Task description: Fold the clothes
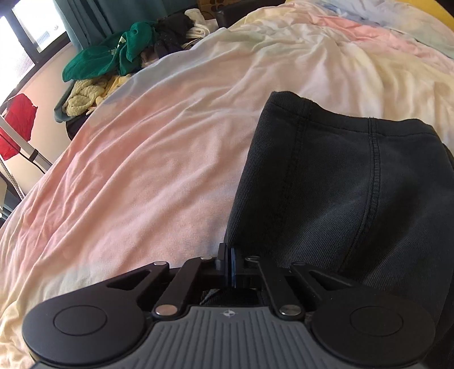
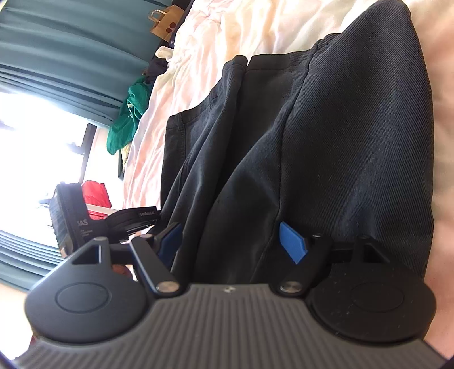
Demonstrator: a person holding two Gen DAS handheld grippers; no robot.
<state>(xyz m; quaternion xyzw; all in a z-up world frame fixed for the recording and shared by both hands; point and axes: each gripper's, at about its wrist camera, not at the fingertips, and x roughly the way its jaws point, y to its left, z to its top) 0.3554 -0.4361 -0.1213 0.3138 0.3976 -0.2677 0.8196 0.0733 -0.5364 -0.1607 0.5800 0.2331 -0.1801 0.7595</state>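
Note:
A dark navy twill garment [image 1: 340, 184] with stitched seams lies on the pale pink and cream bed sheet [image 1: 142, 170]. My left gripper [image 1: 228, 252] is shut at the garment's near left corner, and the cloth edge runs straight up from its closed tips. In the right wrist view the same garment [image 2: 340, 142] stretches away in long folds. My right gripper [image 2: 231, 238] stands open low over its near end. Dark cloth lies between the two blue pads [image 2: 292, 244], which are spread wide and do not press on it.
A heap of green [image 1: 113, 54], yellow knit [image 1: 85, 96] and black clothes [image 1: 173, 31] sits off the bed's far left side. A red cloth [image 1: 17, 125] hangs at left. A paper bag [image 2: 164, 22], teal curtains [image 2: 56, 56] and a black device [image 2: 68, 218] stand beyond the bed edge.

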